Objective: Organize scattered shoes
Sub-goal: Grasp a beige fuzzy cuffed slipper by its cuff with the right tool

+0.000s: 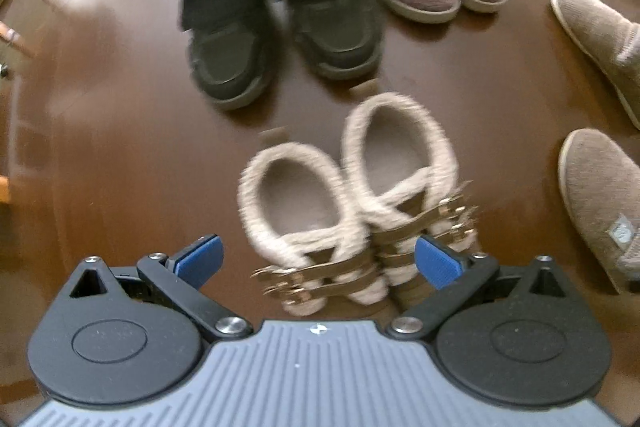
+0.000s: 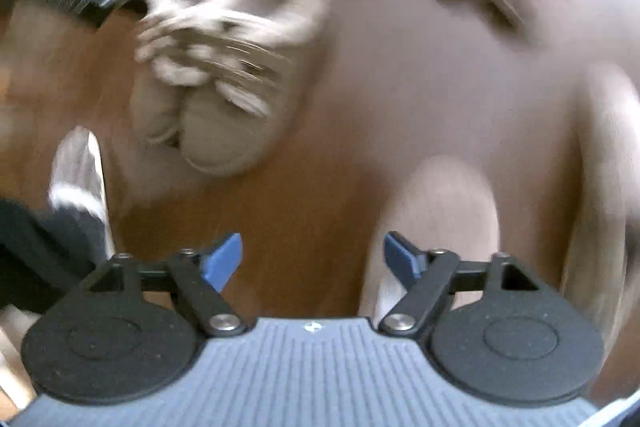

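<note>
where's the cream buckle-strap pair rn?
In the left wrist view, the cream buckle-strap pair sits side by side on the brown floor, low centre just ahead of the open left tool, below the black high-tops.

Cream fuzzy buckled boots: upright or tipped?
Upright. Cream fuzzy buckled boots stand side by side on the brown floor, openings facing up.

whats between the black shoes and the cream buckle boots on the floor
Nothing: in the left wrist view, only bare brown floor separates the black shoes from the cream buckle boots.
</note>
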Demonstrator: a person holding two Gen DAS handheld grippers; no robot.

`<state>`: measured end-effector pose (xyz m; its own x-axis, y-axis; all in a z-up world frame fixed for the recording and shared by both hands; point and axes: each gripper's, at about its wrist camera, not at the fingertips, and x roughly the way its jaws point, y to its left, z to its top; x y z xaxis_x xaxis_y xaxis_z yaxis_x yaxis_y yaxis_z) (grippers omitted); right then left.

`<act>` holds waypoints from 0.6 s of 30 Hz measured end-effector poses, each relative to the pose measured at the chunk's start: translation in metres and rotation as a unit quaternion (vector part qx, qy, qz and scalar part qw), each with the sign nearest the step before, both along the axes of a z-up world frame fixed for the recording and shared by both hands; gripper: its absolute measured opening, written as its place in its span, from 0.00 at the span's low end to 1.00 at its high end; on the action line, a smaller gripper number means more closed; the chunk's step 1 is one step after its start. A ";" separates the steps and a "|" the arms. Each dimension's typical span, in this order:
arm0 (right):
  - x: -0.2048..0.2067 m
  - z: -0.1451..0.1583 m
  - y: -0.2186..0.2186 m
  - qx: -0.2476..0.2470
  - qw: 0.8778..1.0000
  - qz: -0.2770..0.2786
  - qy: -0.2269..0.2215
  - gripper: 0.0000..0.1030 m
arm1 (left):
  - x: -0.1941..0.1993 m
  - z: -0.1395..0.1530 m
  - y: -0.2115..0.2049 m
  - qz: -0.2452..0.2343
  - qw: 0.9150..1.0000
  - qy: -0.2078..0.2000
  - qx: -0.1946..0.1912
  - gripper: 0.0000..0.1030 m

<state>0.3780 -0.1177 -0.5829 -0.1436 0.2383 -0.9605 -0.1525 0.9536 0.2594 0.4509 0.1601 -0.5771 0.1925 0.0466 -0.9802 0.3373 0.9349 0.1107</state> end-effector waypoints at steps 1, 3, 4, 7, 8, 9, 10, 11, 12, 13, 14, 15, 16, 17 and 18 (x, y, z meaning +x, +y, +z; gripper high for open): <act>0.000 0.003 -0.025 0.001 0.999 -0.047 0.015 0.86 | 0.000 0.001 -0.008 -0.013 1.000 -0.003 0.003 1.00; -0.018 0.003 -0.079 -0.011 0.984 -0.172 0.048 0.86 | 0.000 0.001 -0.018 -0.028 1.000 -0.006 0.007 1.00; -0.026 -0.001 -0.094 -0.015 0.976 -0.211 0.055 0.86 | 0.000 0.000 -0.025 -0.036 0.999 -0.008 0.010 1.00; -0.043 -0.024 -0.124 0.006 0.952 -0.300 0.066 0.86 | 0.001 -0.003 -0.039 -0.045 0.999 -0.004 0.013 1.00; -0.046 -0.031 -0.124 0.016 0.946 -0.317 0.065 0.85 | 0.000 -0.003 -0.045 -0.053 0.998 -0.004 0.014 1.00; -0.048 -0.040 -0.127 0.031 0.937 -0.341 0.064 0.85 | 0.000 -0.004 -0.051 -0.062 0.998 -0.004 0.015 1.00; -0.049 -0.048 -0.129 0.044 0.929 -0.361 0.063 0.84 | -0.001 -0.005 -0.054 -0.067 0.998 -0.005 0.015 1.00; -0.048 -0.057 -0.131 0.058 0.920 -0.383 0.063 0.82 | -0.001 -0.005 -0.058 -0.074 0.997 -0.006 0.016 1.00; -0.048 -0.067 -0.132 0.067 0.911 -0.403 0.063 0.80 | -0.001 -0.006 -0.062 -0.081 0.997 -0.007 0.017 1.00; -0.049 -0.073 -0.131 0.070 0.905 -0.414 0.064 0.80 | 0.000 -0.006 -0.068 -0.090 0.996 -0.008 0.020 1.00; -0.050 -0.080 -0.131 0.070 0.898 -0.429 0.068 0.74 | 0.001 -0.007 -0.071 -0.092 0.995 -0.009 0.021 1.00; -0.050 -0.088 -0.132 0.068 0.889 -0.448 0.073 0.59 | 0.003 -0.008 -0.073 -0.094 0.995 -0.010 0.022 1.00; -0.051 -0.095 -0.131 0.065 0.880 -0.465 0.078 0.48 | 0.003 -0.008 -0.074 -0.093 0.995 -0.011 0.022 1.00; -0.050 -0.100 -0.132 0.062 0.873 -0.476 0.081 0.28 | 0.004 -0.008 -0.075 -0.092 0.995 -0.013 0.023 1.00; -0.047 -0.102 -0.135 0.060 0.870 -0.481 0.085 0.25 | 0.005 -0.009 -0.076 -0.088 0.996 -0.014 0.023 1.00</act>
<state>0.3314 -0.2524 -0.6853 0.0408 0.4237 -0.9049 0.7521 0.5831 0.3070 0.4561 0.0846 -0.5858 0.2280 0.0549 -0.9721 0.4919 0.8551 0.1636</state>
